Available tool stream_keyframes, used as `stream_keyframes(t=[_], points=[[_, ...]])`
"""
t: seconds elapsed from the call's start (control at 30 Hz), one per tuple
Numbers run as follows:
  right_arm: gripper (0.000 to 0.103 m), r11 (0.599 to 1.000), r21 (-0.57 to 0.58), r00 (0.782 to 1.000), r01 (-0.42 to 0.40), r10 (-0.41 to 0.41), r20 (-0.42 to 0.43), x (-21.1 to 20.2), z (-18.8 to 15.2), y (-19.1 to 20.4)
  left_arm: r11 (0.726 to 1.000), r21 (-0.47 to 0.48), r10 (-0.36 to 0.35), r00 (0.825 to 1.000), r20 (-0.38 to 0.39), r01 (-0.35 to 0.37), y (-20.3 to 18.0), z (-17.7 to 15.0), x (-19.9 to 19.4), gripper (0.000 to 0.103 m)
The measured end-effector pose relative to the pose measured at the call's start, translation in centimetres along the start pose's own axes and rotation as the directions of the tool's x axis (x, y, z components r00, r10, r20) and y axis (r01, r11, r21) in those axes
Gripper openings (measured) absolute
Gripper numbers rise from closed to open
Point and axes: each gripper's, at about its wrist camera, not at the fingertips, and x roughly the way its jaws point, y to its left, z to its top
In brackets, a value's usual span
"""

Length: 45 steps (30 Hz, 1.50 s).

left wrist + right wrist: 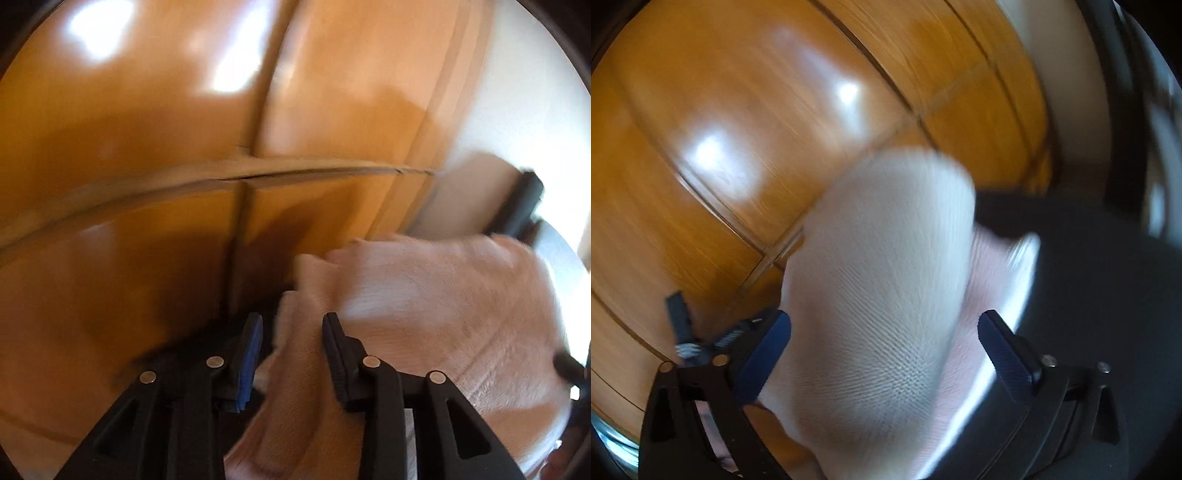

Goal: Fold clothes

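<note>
Left gripper (291,343) sits jaws apart with a fold of the pink cloth (424,314) running up between them, not pinched. Wood floor (129,147) behind, all blurry. Right gripper (882,350) is wide open too, cloth (882,295) bunched loosely between its fingers.

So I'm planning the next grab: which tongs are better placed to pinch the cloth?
Left, probably. The left tongs are open narrowly astride a fold of the pink cloth; the right tongs gape wide around a bulky bunch.
</note>
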Motion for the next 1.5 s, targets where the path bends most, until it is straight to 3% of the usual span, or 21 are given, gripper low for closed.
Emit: stream_keyframes(t=[0.07, 0.13, 0.2, 0.27, 0.33, 0.5, 0.63, 0.8, 0.9, 1.17, 1.3, 1.4, 1.5], points=[[0.103, 0.995, -0.08, 0.996, 0.067, -0.063, 0.056, -5.4, -0.8, 0.1, 0.997, -0.073, 0.025, 0.999, 0.023, -0.023, 1.3, -0.1, -2.6, 0.035], [0.103, 0.974, -0.138, 0.982, 0.182, -0.173, 0.069, -8.1, -2.4, 2.8, 0.992, -0.114, 0.061, 0.997, 0.051, -0.055, 2.3, -0.8, -5.0, 0.035], [0.103, 0.949, -0.168, 0.964, 0.266, -0.258, 0.069, -9.3, -2.5, 4.0, 0.988, -0.099, 0.124, 0.991, 0.059, -0.118, 2.1, -2.1, -7.3, 0.035], [0.103, 0.946, -0.173, 0.962, 0.274, -0.272, 0.036, -10.3, -4.0, 4.2, 0.985, -0.063, 0.164, 0.984, 0.062, -0.161, 1.4, -3.7, -9.5, 0.034], [0.103, 0.943, -0.189, 0.961, 0.273, -0.278, 0.0, -12.4, -6.1, 4.8, 0.987, -0.034, 0.156, 0.985, 0.073, -0.154, 0.0, -5.6, -11.4, 0.034], [0.103, 0.921, -0.261, 0.95, 0.29, -0.31, -0.037, -11.1, -11.4, 6.3, 0.986, 0.046, 0.156, 0.983, 0.093, -0.16, -3.1, -9.8, -16.0, 0.035], [0.103, 0.882, -0.329, 0.935, 0.336, -0.355, 0.001, -12.5, -14.5, 7.7, 0.978, 0.1, 0.171, 0.978, 0.118, -0.183, -5.4, -12.0, -19.3, 0.035], [0.103, 0.833, -0.382, 0.912, 0.4, -0.402, 0.077, -13.9, -15.2, 10.3, 0.972, 0.119, 0.185, 0.973, 0.135, -0.201, -7.6, -12.2, -18.3, 0.035], [0.103, 0.809, -0.395, 0.898, 0.434, -0.423, 0.12, -14.7, -15.3, 11.0, 0.965, 0.145, 0.199, 0.969, 0.148, -0.221, -8.0, -13.1, -19.9, 0.035], [0.103, 0.858, -0.312, 0.91, 0.409, -0.408, 0.072, -15.5, -15.1, 10.2, 0.943, 0.194, 0.231, 0.951, 0.206, -0.271, -9.4, -14.1, -21.3, 0.035], [0.103, 0.857, -0.311, 0.905, 0.41, -0.424, 0.025, -14.7, -15.0, 9.1, 0.95, 0.174, 0.222, 0.955, 0.199, -0.257, -9.3, -14.0, -21.6, 0.035], [0.103, 0.87, -0.324, 0.916, 0.371, -0.4, -0.026, -14.2, -15.2, 7.9, 0.951, 0.184, 0.215, 0.959, 0.183, -0.248, -9.5, -14.3, -21.0, 0.035], [0.103, 0.857, -0.359, 0.909, 0.371, -0.413, -0.047, -13.8, -15.4, 6.9, 0.955, 0.184, 0.207, 0.968, 0.14, -0.231, -9.8, -15.1, -19.9, 0.035]])
